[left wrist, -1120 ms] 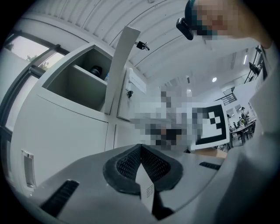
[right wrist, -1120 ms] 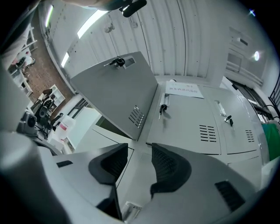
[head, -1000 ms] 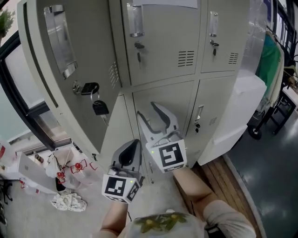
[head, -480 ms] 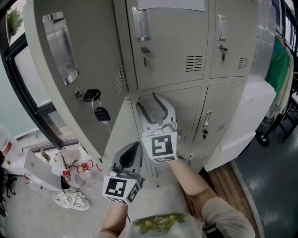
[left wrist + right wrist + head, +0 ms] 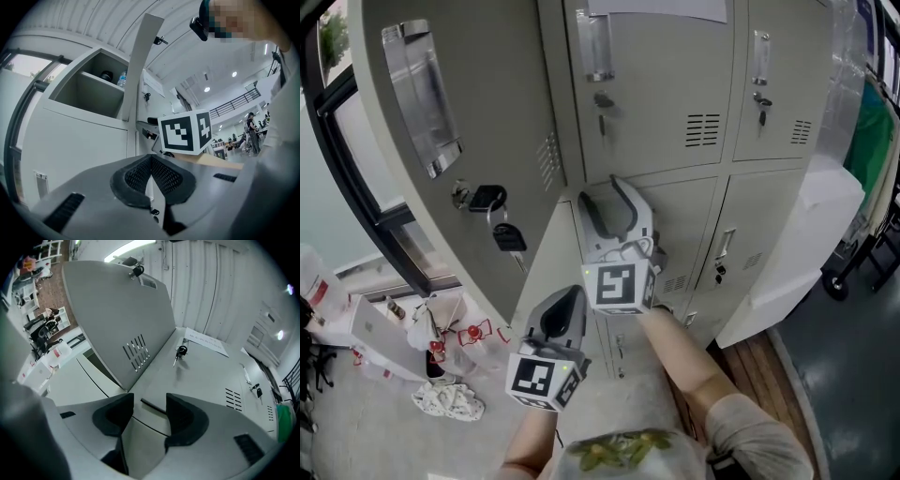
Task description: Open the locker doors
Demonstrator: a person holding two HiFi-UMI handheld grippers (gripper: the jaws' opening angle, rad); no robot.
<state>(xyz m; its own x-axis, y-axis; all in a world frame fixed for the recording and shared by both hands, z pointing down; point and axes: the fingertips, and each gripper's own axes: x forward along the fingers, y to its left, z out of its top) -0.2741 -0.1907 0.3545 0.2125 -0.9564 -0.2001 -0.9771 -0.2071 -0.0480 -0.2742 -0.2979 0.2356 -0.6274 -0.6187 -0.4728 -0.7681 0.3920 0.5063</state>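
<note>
At the bank of grey lockers (image 5: 712, 171), we found the upper-left door (image 5: 469, 122) already swung wide, with a bunch of keys (image 5: 499, 223) dangling from its lock. Through the left gripper view we could see into the open compartment (image 5: 89, 93), where a water bottle (image 5: 122, 79) stood beside a dark thing we could not make out. The upper-middle door (image 5: 666, 84) and the upper-right door (image 5: 783, 66) were shut, each with a key in its lock. The lower-middle door (image 5: 689, 220) was shut as well.

The right gripper (image 5: 602, 192) was held up in front of the lockers, at the seam where the upper-middle door met the lower-middle one. It sat just beside the lower corner of the open door. Its jaws had just been opening and stood well apart with nothing between them, and only the locker face showed through the gap. We could not tell whether the gripper touched the metal.

The left gripper (image 5: 565, 307) hung lower and nearer the person, in front of the lower-left door (image 5: 539, 262). Its jaws were pressed together and empty. Bags and a crumpled cloth (image 5: 441, 401) lay on the floor (image 5: 375, 445) to the left.
</note>
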